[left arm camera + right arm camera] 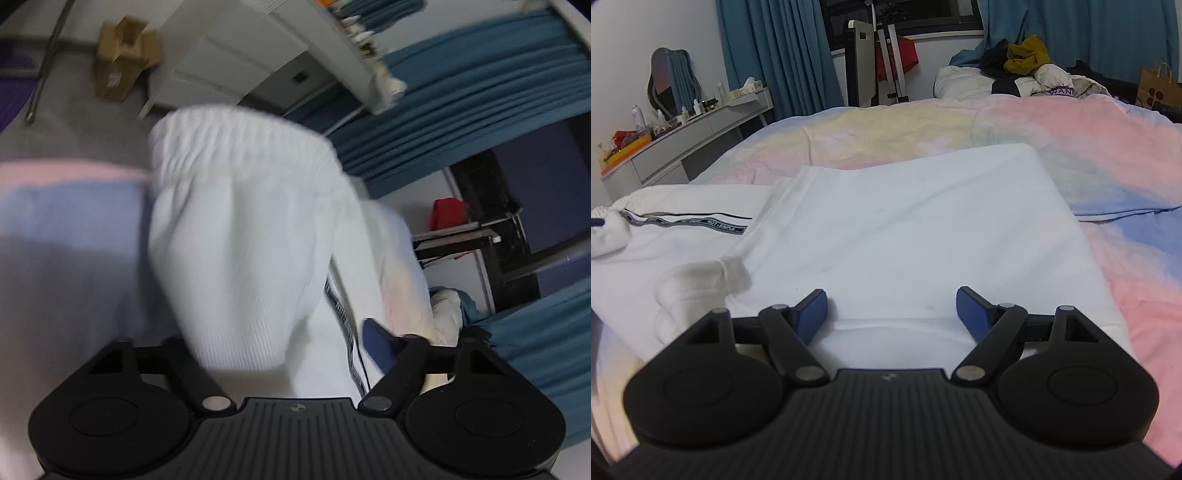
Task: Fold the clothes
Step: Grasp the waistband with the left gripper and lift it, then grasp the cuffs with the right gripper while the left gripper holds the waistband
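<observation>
White fabric fills the centre of the left wrist view: a ribbed, elasticated cuff of the white garment [243,236], blurred, draped right over the left gripper [295,343]. One blue finger pad [376,341] visible at lower right, the other hidden under the cloth; cannot tell whether those fingers are spread or clamped. Pastel bedspread [66,221] at left, cardboard box [122,59] on the floor at upper left, teal curtains [480,96] at upper right. Right wrist view: same white garment [905,236] lying flat across the bed in the middle of the frame, a dark striped trim band [690,221] at centre left. Right gripper [892,314] at the bottom, low over the garment's near edge, blue fingers [812,314] spread wide apart, holding nothing. Dresser [683,140] at upper left, heap of clothes [1027,66] at upper right.
</observation>
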A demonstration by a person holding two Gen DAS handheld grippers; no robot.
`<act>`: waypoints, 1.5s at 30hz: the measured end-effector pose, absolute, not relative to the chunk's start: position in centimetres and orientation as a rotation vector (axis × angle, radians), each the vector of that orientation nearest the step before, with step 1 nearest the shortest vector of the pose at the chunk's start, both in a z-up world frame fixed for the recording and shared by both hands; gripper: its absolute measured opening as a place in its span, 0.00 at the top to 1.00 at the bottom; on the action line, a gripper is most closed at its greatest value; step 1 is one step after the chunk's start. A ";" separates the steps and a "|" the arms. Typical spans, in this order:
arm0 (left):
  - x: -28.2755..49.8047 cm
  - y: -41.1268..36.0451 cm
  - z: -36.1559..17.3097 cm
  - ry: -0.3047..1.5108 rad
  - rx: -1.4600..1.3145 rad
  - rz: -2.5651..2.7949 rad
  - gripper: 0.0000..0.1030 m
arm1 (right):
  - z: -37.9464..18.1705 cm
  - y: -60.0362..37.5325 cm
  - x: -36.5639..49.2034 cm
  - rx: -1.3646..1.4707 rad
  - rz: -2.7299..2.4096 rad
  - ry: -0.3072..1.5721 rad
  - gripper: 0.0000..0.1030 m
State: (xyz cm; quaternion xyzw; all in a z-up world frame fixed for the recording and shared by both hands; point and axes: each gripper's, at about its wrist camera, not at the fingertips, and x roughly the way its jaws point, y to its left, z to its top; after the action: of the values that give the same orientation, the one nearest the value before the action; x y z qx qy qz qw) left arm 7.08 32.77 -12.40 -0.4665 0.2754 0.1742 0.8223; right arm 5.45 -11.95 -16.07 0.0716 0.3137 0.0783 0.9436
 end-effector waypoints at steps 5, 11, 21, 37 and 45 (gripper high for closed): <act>8.0 32.5 -11.0 0.533 -0.824 0.373 0.79 | -16.8 -12.1 5.2 0.139 0.182 0.607 0.23; 8.7 23.4 -3.7 0.363 -0.461 0.258 0.81 | -16.1 -13.2 5.3 0.209 0.191 0.600 0.24; 12.0 2.5 2.7 0.171 -0.154 0.058 0.81 | -12.5 -20.1 4.1 0.470 0.073 0.462 0.25; 10.8 -23.1 -16.5 0.307 0.594 -0.304 0.78 | -15.8 -35.8 2.9 1.114 0.004 0.410 0.23; 9.7 -18.9 -17.3 0.431 0.735 -0.462 0.52 | -16.0 -34.5 6.1 1.087 0.122 0.528 0.23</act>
State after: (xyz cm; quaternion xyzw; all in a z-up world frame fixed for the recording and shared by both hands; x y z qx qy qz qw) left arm 9.75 -18.87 -17.31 0.3534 0.2070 -0.2220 0.8849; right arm 6.14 -34.48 -16.04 0.5105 0.2482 0.0571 0.8213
